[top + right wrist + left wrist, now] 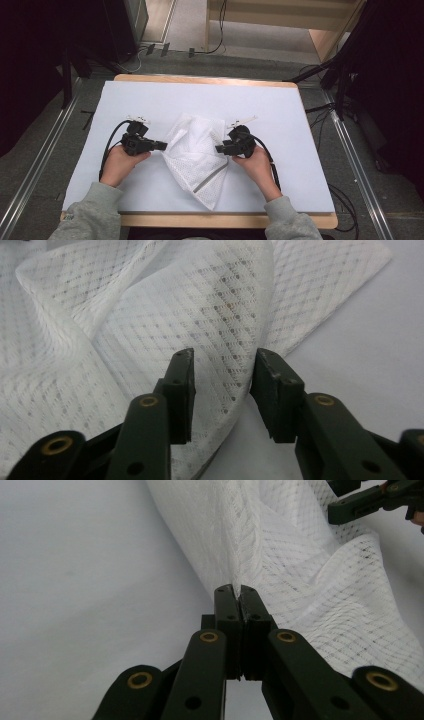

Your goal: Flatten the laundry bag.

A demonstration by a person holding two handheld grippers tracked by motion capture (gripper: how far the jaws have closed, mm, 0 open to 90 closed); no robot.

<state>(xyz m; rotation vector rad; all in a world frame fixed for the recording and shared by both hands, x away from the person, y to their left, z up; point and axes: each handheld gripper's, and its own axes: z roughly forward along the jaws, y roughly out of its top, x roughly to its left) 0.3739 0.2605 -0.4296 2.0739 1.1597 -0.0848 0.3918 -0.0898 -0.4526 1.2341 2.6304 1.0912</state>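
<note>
Between both grippers, unlabelled mesh cloth (195,155)

Right gripper (223,390): fingers (181,385) parted astride a raised fold of white mesh cloth (150,325), which lies on the white tabletop (365,340).

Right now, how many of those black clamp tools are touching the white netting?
2 at the mesh cloth. The left gripper pinches its left edge, jaws shut on a fold. The right gripper is at its right edge, jaws apart around a raised fold.
</note>
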